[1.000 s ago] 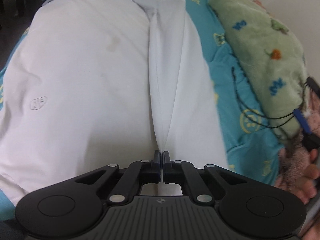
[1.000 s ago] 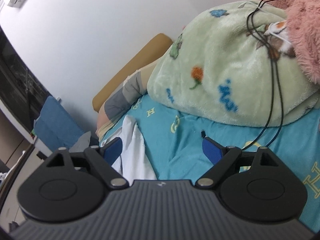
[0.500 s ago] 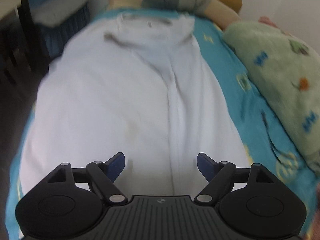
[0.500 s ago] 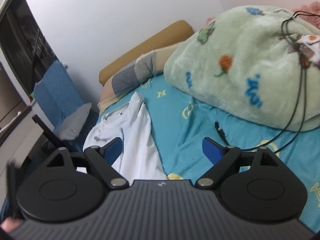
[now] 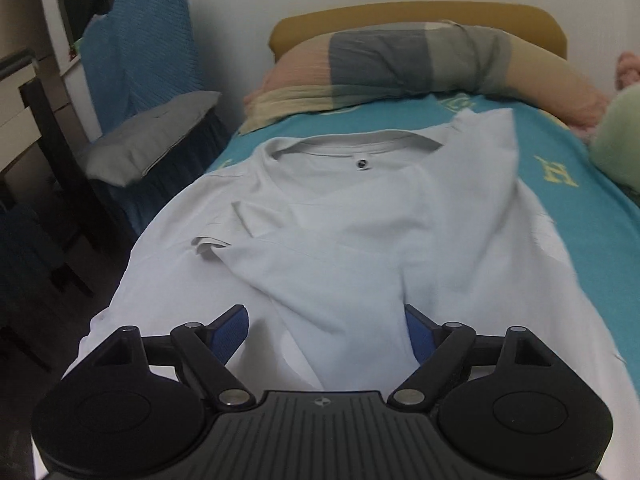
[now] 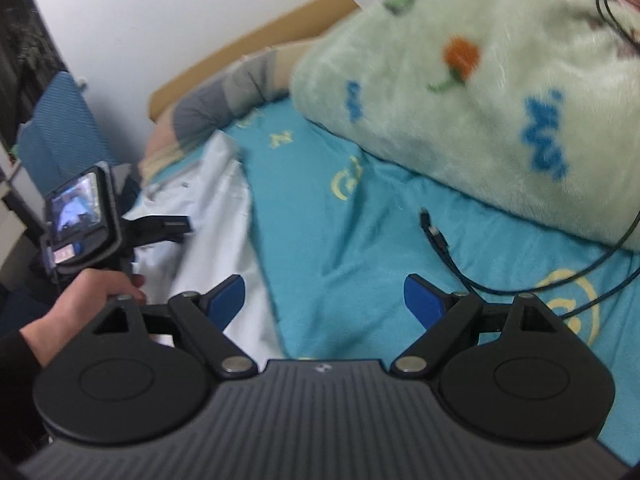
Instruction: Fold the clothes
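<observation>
My left gripper [image 5: 322,330] has let go, jaws apart over the white T-shirt [image 5: 340,216] on the bed [image 5: 560,184]; right gripper [image 6: 324,300] empty, jaws apart. The loose fold may slump, I judge.

- A home bedroom is showing: a bed with a turquoise patterned sheet [image 5: 560,200] is lying against a white wall.
- A striped pillow [image 5: 420,64] is resting by the mustard headboard [image 5: 400,16].
- A fluffy pale-green blanket [image 6: 480,92] is heaping on top.
</observation>
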Demonstrator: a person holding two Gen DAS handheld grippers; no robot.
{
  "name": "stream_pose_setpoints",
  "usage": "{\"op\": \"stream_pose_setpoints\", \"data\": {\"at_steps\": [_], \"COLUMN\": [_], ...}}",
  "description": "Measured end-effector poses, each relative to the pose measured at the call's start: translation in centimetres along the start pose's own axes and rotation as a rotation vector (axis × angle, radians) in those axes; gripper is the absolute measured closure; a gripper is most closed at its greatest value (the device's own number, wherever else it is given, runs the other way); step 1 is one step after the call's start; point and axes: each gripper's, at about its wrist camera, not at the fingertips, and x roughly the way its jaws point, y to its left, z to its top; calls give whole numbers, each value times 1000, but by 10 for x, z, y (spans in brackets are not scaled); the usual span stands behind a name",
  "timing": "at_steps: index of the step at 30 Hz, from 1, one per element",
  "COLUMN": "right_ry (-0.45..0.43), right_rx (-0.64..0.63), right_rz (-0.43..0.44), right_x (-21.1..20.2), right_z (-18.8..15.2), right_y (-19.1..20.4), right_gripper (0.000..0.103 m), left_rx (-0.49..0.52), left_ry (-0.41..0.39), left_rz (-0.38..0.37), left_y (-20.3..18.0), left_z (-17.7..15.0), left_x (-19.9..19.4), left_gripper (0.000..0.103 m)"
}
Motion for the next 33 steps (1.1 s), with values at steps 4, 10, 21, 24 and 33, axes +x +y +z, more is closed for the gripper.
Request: {"op": "stream_pose_setpoints", "data": {"at_steps": [4,10,21,24,33], "right_ry": [32,18,-16,-40,-117], "right_rx": [41,19,-26,-61,-128], "right_rz": [-7,-1,64,105,210], "right_x": [11,4,-9,-14,-38], "right_z": [-2,-3,-2,-3,2], "right_y": [-6,0,10,18,31], "right_gripper": [15,15,15,15,15], "left_rx": [-170,-213,-323,-294,-128], "left_ry": [-6,25,78,35,-62], "left_rz": [-21,137,-89,-144,-230], "left_y": [41,101,132,118,100], "left_z": [-2,-10,-19,-25,-38], "left_x": [-1,-8,-70,-103,-234], "left_gripper": [19,19,19,19,16]}}
